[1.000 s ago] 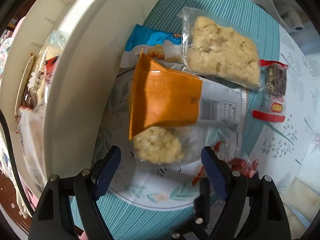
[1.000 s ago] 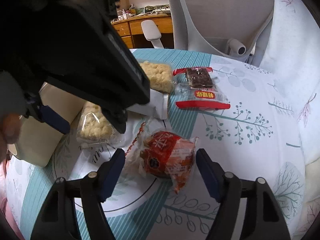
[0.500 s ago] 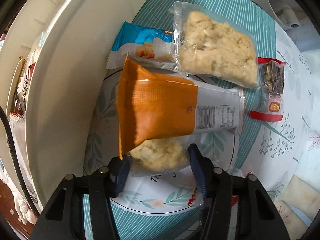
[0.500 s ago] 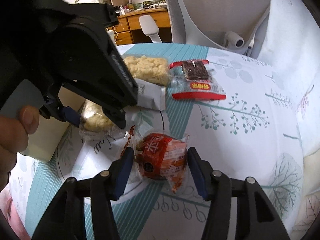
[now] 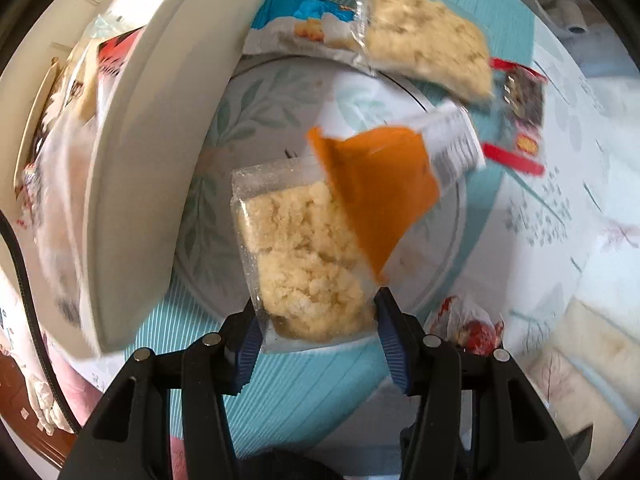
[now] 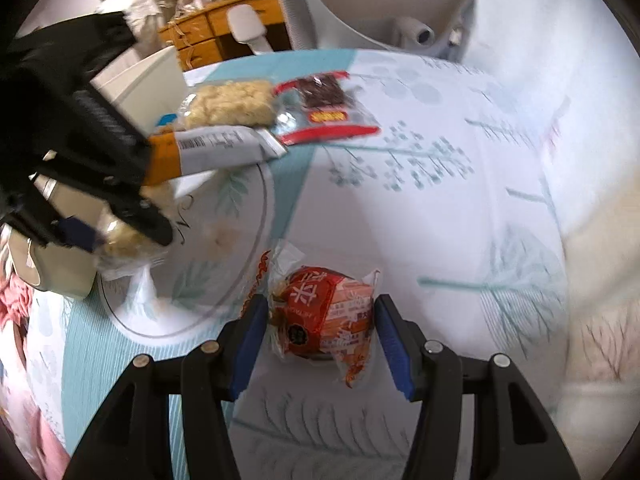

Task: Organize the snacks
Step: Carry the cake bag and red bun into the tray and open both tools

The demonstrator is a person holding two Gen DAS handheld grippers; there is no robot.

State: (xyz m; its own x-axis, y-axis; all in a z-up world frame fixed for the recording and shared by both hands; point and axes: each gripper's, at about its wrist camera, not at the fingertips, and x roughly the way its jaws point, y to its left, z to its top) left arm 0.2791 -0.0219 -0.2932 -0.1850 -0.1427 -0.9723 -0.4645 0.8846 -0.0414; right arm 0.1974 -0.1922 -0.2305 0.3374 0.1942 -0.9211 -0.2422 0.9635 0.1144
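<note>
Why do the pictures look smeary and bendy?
Left wrist view: the white bin and orange packet smear, while the crumbly bag stays sharper. Right wrist view: the tablecloth blurs. Both views curve round with dark corners.

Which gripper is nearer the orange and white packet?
Left. The left gripper holds a clear bag of pale crumbly snack that touches the orange and white packet; the right gripper holds a red snack farther away.

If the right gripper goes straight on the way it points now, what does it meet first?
Probably the tablecloth just beyond the red snack packet that the right gripper already holds; depth is unclear.
</note>
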